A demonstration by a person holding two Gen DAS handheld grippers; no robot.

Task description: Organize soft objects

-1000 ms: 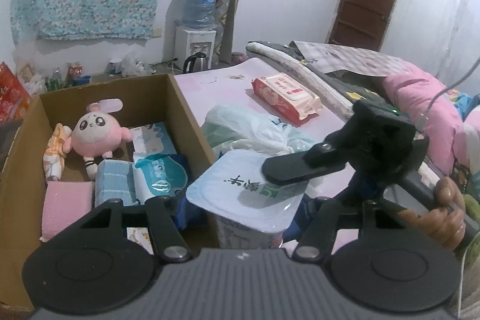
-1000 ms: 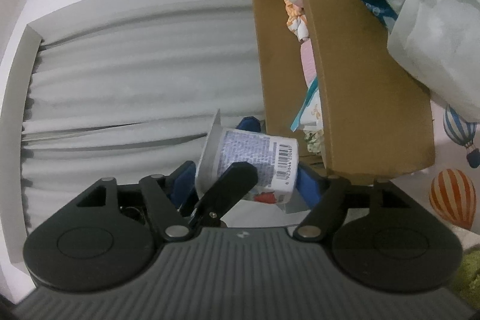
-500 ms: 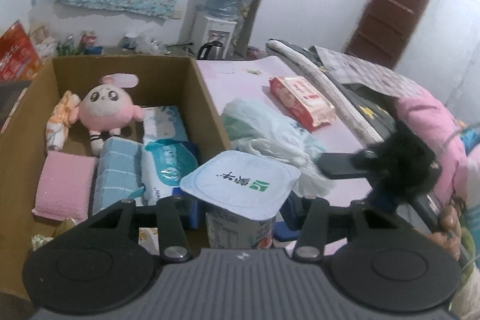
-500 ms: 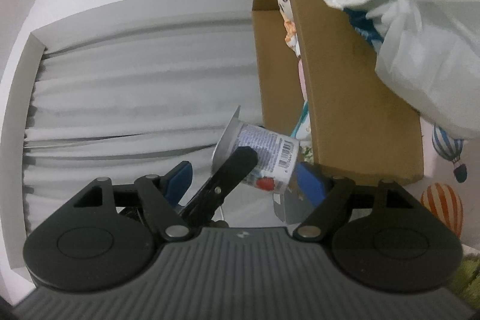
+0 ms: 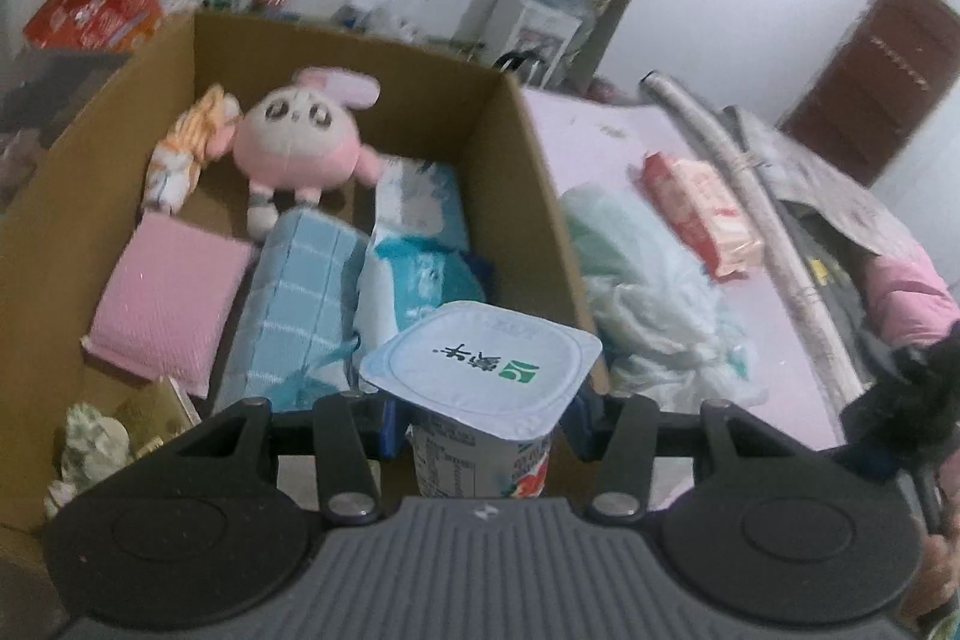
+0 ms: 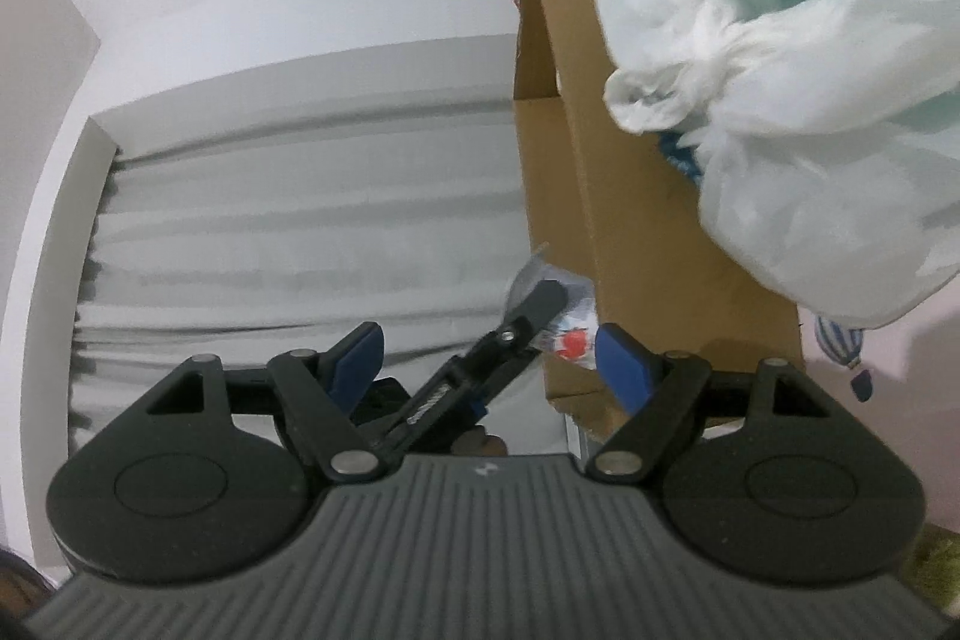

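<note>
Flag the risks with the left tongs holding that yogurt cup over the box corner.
1. The yogurt cup is thin-walled and foil-sealed; squeezing by the left tongs could buckle it or pop the lid.
2. It hangs over the cardboard box wall's near corner, so lowering may clip the rim.
3. Inside, it would land on soft packs like the blue towel and might tip.

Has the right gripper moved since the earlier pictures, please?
Yes: the right gripper has backed away from the yogurt cup, toward the cardboard box's near corner.
</note>
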